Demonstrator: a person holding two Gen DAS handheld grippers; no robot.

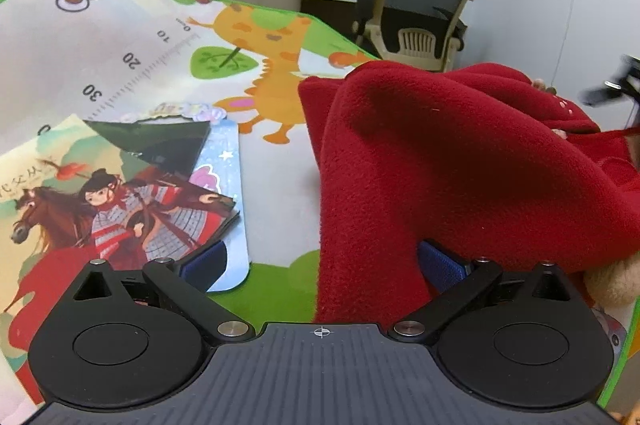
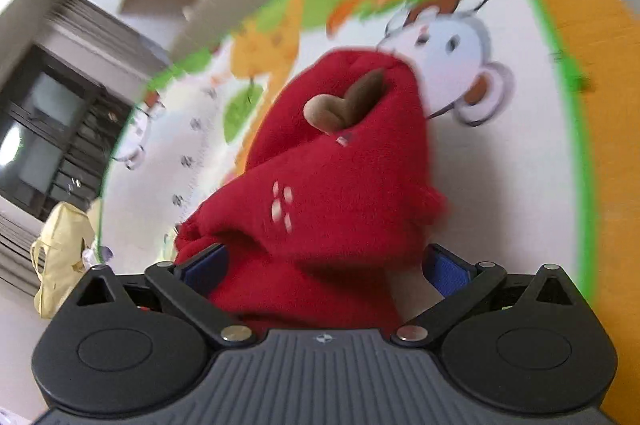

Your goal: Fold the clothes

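A red fleece garment [image 1: 460,161] lies bunched on the cartoon play mat [image 1: 132,65], at the right of the left wrist view. My left gripper [image 1: 324,261] is open. The garment's near edge hangs between the wide-apart blue pads [image 1: 204,261], against the right one. In the blurred right wrist view the same garment [image 2: 332,185] fills the gap of my right gripper [image 2: 326,265], whose fingers also stand wide open. A brown heart-shaped patch [image 2: 344,105] and small white stitches show on the fabric. The other gripper [image 1: 612,85] shows blurred at the far right edge.
A picture book [image 1: 80,201] with a horse rider, a dark booklet [image 1: 160,145] and a blue sheet [image 1: 228,193] lie on the mat's left. An office chair [image 1: 416,13] and desk stand beyond. A yellow bag [image 2: 60,241] sits off the mat; a wooden surface [image 2: 592,25] borders it.
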